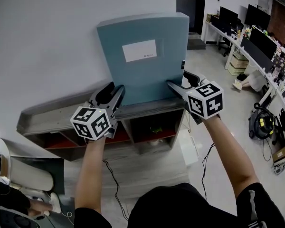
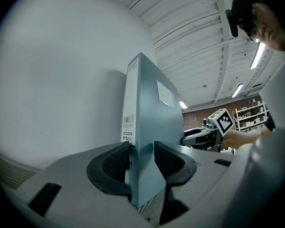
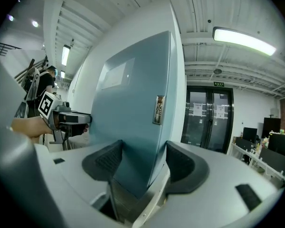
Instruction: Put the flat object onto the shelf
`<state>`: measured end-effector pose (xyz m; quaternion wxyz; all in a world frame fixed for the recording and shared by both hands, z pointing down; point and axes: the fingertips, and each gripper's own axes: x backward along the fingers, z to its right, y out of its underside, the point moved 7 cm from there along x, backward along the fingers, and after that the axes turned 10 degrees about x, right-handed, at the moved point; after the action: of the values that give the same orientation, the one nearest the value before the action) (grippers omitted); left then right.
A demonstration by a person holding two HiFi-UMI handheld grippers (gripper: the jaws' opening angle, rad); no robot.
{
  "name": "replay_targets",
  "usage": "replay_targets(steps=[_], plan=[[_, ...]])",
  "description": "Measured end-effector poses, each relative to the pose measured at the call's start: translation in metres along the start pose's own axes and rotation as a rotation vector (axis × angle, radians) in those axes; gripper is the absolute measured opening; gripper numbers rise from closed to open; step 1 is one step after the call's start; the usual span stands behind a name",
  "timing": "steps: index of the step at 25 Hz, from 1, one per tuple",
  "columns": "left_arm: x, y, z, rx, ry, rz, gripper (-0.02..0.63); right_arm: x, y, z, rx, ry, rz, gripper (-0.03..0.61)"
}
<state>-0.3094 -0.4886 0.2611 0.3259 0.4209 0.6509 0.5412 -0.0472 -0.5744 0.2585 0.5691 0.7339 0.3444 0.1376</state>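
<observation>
A flat blue-grey box (image 1: 147, 56) with a white label stands upright on top of the grey shelf (image 1: 52, 115), its back to the white wall. My left gripper (image 1: 115, 90) holds its lower left corner and my right gripper (image 1: 183, 80) its lower right corner. In the left gripper view the box (image 2: 152, 127) fills the space between the jaws of the left gripper (image 2: 141, 151), both pads against it. In the right gripper view the box (image 3: 133, 118) sits likewise in the right gripper (image 3: 143, 158), its bottom corner deep in the jaws. Both grippers point about level.
Below the shelf top are open compartments with red floors (image 1: 152, 136), one holding a small green thing (image 1: 156, 128). Cables (image 1: 115, 184) trail on the floor. A white chair (image 1: 28, 175) stands at lower left. Desks with monitors (image 1: 261, 42) line the right side.
</observation>
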Motion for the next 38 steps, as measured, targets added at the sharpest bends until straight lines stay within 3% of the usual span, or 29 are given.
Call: replay_targets(steps=[12, 23, 27, 33, 36, 38], plan=[[0.002, 0.004, 0.003, 0.017, -0.032, -0.036, 0.213, 0.011, 0.009, 0.007, -0.077, -0.06, 0.016, 0.287], [0.054, 0.01, 0.018, 0.08, -0.097, 0.013, 0.221, 0.062, 0.041, 0.02, -0.212, -0.087, 0.061, 0.286], [0.094, 0.02, 0.022, 0.13, -0.147, 0.09, 0.221, 0.093, 0.069, 0.025, -0.223, -0.073, 0.075, 0.281], [0.147, 0.096, 0.062, 0.17, -0.154, 0.071, 0.177, 0.148, 0.152, -0.011, -0.312, -0.083, 0.04, 0.249], [0.164, 0.161, 0.096, 0.196, -0.196, 0.037, 0.132, 0.164, 0.201, -0.04, -0.328, -0.133, -0.006, 0.224], [0.174, 0.209, 0.119, 0.255, -0.242, 0.002, 0.108, 0.171, 0.232, -0.061, -0.358, -0.156, -0.039, 0.201]])
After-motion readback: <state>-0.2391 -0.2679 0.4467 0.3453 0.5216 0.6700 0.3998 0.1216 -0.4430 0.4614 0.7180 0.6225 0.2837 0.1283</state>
